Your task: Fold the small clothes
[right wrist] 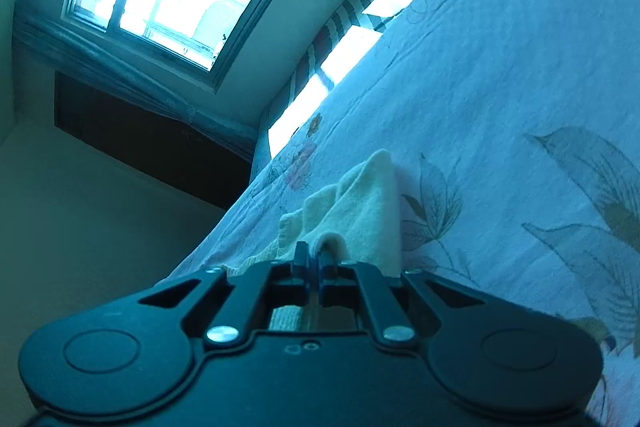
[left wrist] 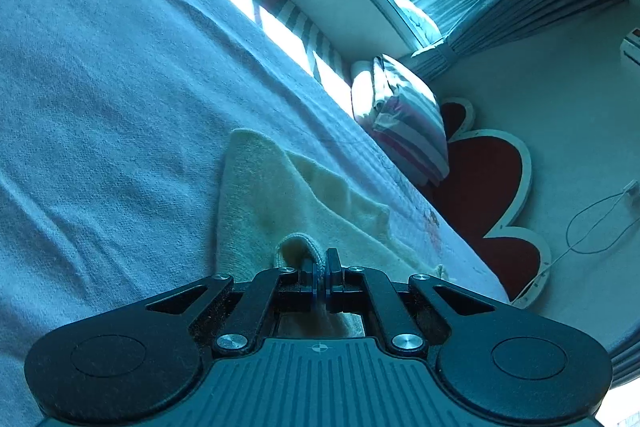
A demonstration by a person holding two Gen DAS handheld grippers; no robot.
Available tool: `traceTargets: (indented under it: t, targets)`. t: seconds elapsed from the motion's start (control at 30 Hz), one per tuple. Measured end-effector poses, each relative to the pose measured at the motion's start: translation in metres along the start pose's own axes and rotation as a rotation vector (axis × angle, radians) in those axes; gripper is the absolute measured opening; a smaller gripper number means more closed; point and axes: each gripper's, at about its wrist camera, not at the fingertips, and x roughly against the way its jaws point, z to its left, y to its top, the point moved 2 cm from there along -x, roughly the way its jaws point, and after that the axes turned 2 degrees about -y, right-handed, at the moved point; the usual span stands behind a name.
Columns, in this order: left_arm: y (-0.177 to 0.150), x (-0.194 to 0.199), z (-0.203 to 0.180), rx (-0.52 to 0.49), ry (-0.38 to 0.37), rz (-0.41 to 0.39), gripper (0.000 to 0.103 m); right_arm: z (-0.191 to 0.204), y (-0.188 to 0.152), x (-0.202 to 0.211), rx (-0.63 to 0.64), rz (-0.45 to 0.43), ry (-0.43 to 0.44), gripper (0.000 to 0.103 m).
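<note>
left gripper clamped on a ribbed edge of the cream garment | right gripper pinching another fold of the garment | garment trails ahead of both grippers onto the bedspread | striped pillow beyond, right of left gripper

Right black two-finger gripper pinching a fold of pale yellow knitted garment above floral quilted bedspread.
</note>
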Motion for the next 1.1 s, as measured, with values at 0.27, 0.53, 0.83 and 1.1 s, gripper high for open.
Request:
traceTargets:
  t: [0.27,0.53,0.83,1.1]
  targets:
    - [0.01,0.053,-0.021,-0.243,0.079,-0.1,0.08,-0.004,0.008,0.042,0.017,-0.103,0.045,0.025]
    - [0.004,0.047,-0.046,-0.648,0.253,0.014,0.062,0.032,-0.003,0.043,0.369,-0.023,-0.101,0.032]
    - [0.005,0.022,-0.054,-0.674,0.267,0.031,0.062,0.058,-0.024,0.003,0.688,0.069,-0.225,0.032]
    - [0.022,0.009,-0.047,-0.582,0.244,-0.016,0.062,0.046,0.009,-0.006,0.515,-0.011,-0.175,0.032]
